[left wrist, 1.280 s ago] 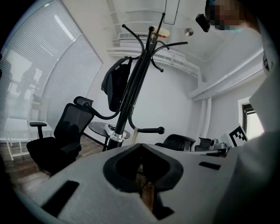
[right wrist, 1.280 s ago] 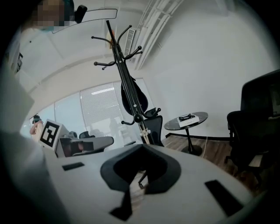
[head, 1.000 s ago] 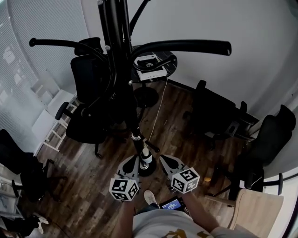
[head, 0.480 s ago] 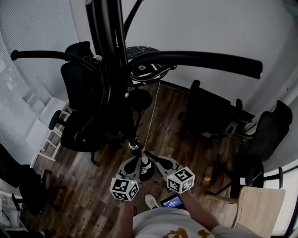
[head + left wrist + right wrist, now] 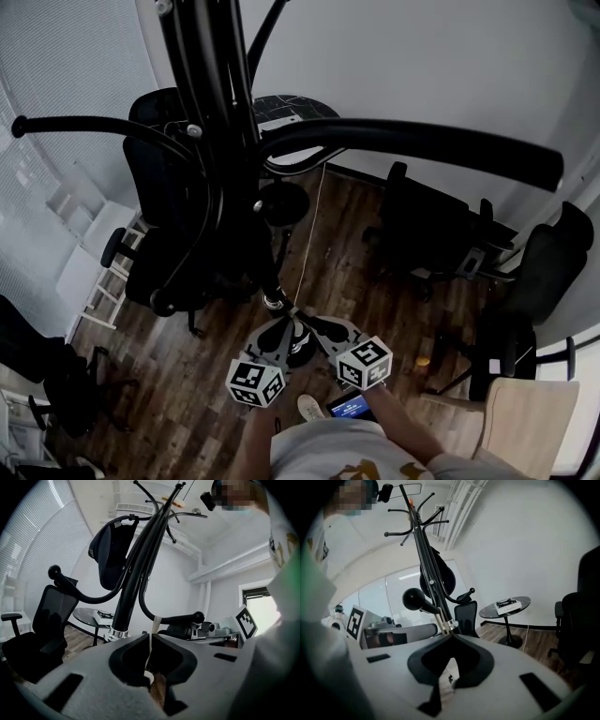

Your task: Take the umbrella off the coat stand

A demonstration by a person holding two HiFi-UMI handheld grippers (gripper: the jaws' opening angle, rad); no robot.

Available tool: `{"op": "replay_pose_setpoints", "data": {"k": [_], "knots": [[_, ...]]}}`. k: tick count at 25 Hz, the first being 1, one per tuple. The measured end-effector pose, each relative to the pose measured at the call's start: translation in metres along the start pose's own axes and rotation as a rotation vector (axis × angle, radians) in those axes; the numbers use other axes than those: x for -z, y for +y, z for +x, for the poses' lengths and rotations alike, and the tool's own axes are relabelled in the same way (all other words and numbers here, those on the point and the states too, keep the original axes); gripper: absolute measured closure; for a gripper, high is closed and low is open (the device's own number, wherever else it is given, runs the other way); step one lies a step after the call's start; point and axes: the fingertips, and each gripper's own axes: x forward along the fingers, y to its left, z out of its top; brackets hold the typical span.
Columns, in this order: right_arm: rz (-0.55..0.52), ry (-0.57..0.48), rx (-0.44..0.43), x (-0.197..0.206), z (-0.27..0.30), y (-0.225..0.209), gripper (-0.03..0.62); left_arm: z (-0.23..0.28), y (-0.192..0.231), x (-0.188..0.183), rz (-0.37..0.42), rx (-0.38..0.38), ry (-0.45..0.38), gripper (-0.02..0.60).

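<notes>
The black coat stand (image 5: 211,112) rises in front of me, and its curved arms end in balls. A folded black umbrella (image 5: 136,573) hangs along the pole, point down, with a silver ring (image 5: 274,300) near its lower end. My left gripper (image 5: 281,334) and right gripper (image 5: 309,328) sit low, side by side, just short of that ring. The left gripper (image 5: 150,636) has its tips together, and a thin cream cord (image 5: 153,623) lines up with them. The right gripper (image 5: 450,637) is shut too, with the ring (image 5: 449,625) just beyond its tips. I see nothing held.
Black office chairs stand left (image 5: 164,216) and right (image 5: 431,234) of the stand. A round dark table (image 5: 286,112) with a box is behind it, by the white wall. A white step rack (image 5: 94,272) is at the left and a wooden seat (image 5: 520,422) at the lower right.
My head has moved closer, so the stand's arms loom larger. Both grippers have stayed low by the umbrella's lower end and are still shut.
</notes>
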Motion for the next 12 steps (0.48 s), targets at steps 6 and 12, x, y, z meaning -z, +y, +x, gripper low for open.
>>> {"op": "replay_pose_setpoints", "data": {"k": [6, 12], "knots": [[0.001, -0.001, 0.009, -0.001, 0.002, -0.005, 0.581, 0.01, -0.005, 0.003, 0.008, 0.038, 0.019, 0.558], [-0.024, 0.009, -0.004, 0.0, 0.006, -0.003, 0.58, 0.015, -0.004, 0.006, -0.026, 0.067, 0.032, 0.5]]}}
